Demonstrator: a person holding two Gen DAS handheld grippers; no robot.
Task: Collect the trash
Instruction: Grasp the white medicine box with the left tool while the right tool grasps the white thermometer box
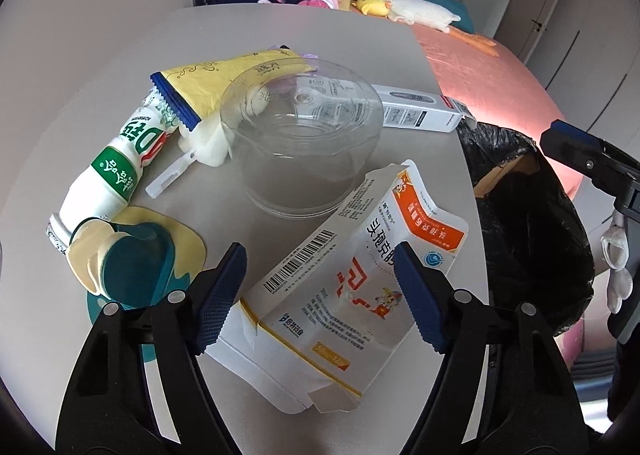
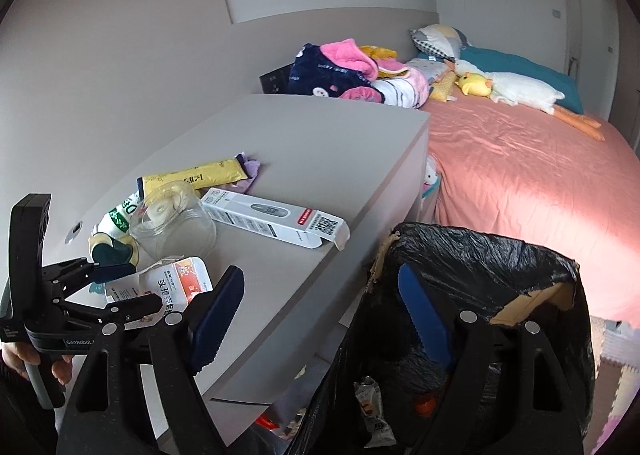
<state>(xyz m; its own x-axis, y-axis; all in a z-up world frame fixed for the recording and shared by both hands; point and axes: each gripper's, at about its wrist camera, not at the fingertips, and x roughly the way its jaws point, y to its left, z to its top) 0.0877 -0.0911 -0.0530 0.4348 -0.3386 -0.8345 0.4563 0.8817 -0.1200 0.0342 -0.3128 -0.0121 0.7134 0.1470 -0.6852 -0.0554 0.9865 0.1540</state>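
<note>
Now my left gripper (image 1: 320,295) fingers, unclenched, straddle the medicine box (image 1: 344,283); I squeeze its flat sides gently (right gripper (image 2: 320,315) also unclenched, empty).

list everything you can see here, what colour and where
medicine box: 1, white and orange, near table edge, between the left gripper's pads
clear tub: 1, transparent, upside down, mid table
milk bottle: 1, white and green, lying at left
yellow packet: 1, yellow and blue, behind the tub
thermometer box: 1, white, toward the bed side
teal lid: 1, teal and cream, by the bottle's neck
table: 1, grey, beside the bed
trash bag: 1, black, lining a box beside the table, wrappers inside
bed: 1, pink sheet, clothes and plush duck on it
left gripper: 1, black, blue pads
right gripper: 1, black, blue pads, open by the bag
</note>
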